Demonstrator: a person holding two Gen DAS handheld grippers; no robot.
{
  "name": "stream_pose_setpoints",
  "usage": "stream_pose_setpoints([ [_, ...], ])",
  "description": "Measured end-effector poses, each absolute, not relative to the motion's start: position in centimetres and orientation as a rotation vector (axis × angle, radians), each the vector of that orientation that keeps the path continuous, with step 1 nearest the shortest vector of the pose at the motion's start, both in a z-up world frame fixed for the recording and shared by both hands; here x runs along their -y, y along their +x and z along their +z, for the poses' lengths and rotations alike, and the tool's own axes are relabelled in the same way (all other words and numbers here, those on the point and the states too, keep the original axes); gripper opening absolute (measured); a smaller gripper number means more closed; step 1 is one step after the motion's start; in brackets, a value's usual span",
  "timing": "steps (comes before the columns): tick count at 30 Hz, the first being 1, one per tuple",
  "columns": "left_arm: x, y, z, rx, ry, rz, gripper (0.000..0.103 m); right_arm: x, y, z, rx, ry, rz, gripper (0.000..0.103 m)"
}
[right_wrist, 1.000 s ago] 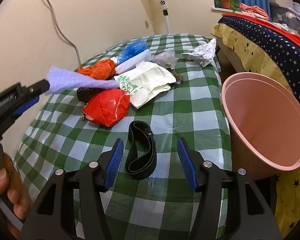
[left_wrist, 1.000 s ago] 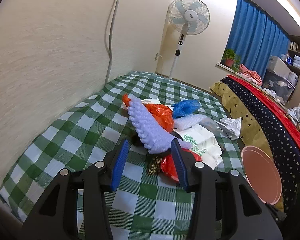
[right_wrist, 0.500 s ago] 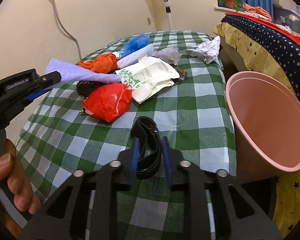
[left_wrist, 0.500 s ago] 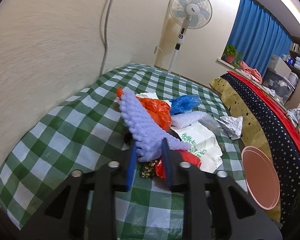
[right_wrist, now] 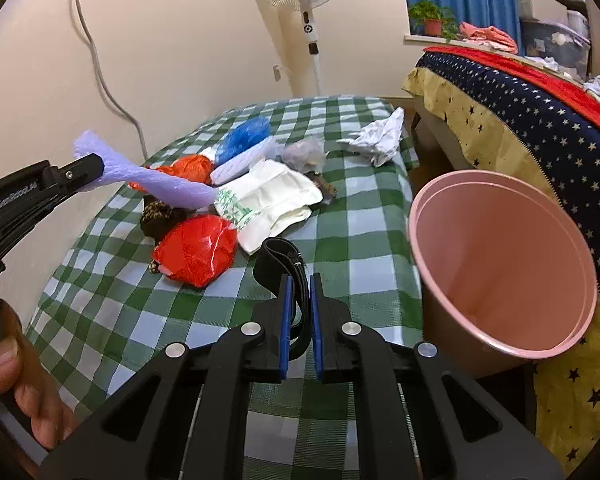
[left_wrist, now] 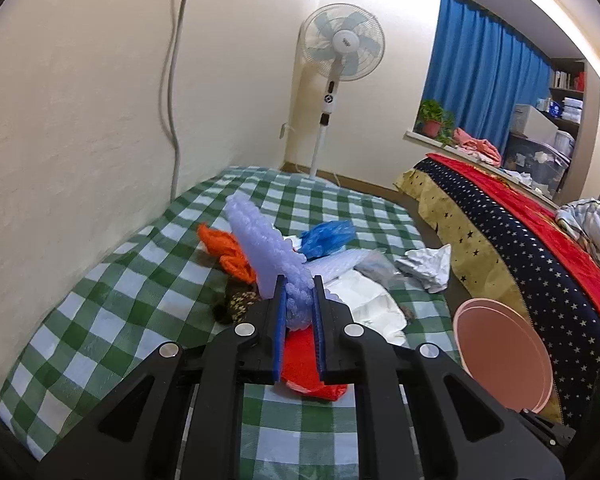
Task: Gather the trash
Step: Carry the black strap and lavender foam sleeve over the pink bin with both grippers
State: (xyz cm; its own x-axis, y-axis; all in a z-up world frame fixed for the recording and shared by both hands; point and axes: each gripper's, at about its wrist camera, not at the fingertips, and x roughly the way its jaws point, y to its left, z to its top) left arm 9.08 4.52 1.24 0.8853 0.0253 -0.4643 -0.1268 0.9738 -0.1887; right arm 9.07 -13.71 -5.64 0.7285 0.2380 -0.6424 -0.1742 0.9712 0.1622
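My left gripper (left_wrist: pixel 298 286) is shut on a purple foam net sleeve (left_wrist: pixel 260 244) and holds it above the trash pile; it also shows in the right wrist view (right_wrist: pixel 160 184). My right gripper (right_wrist: pixel 299 280) is shut on a black strap loop (right_wrist: pixel 284 258) on the green checked cloth (right_wrist: pixel 356 240). A pink bin (right_wrist: pixel 500 264) stands open at the right, beside the table edge. A red bag (right_wrist: pixel 198 250), an orange bag (right_wrist: pixel 190 168), a blue bag (right_wrist: pixel 244 134), a white printed bag (right_wrist: pixel 272 200) and crumpled white paper (right_wrist: pixel 380 136) lie on the cloth.
A wall runs along the left with a hanging cable (left_wrist: pixel 172 92). A standing fan (left_wrist: pixel 342 50) is at the far end. A bed with a starred cover (left_wrist: pixel 520 256) is on the right, past the pink bin (left_wrist: pixel 500 352).
Both grippers have closed: the left onto the purple foam sleeve and lifted it, the right onto the black strap loop.
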Motion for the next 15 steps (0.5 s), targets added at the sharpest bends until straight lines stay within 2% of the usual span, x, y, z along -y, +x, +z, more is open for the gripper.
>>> stream_pose_setpoints([
  [15,-2.8,6.9,2.9,-0.451,-0.197,0.018,0.012,18.3,7.7,-2.6,-0.614,0.119,0.098,0.009],
])
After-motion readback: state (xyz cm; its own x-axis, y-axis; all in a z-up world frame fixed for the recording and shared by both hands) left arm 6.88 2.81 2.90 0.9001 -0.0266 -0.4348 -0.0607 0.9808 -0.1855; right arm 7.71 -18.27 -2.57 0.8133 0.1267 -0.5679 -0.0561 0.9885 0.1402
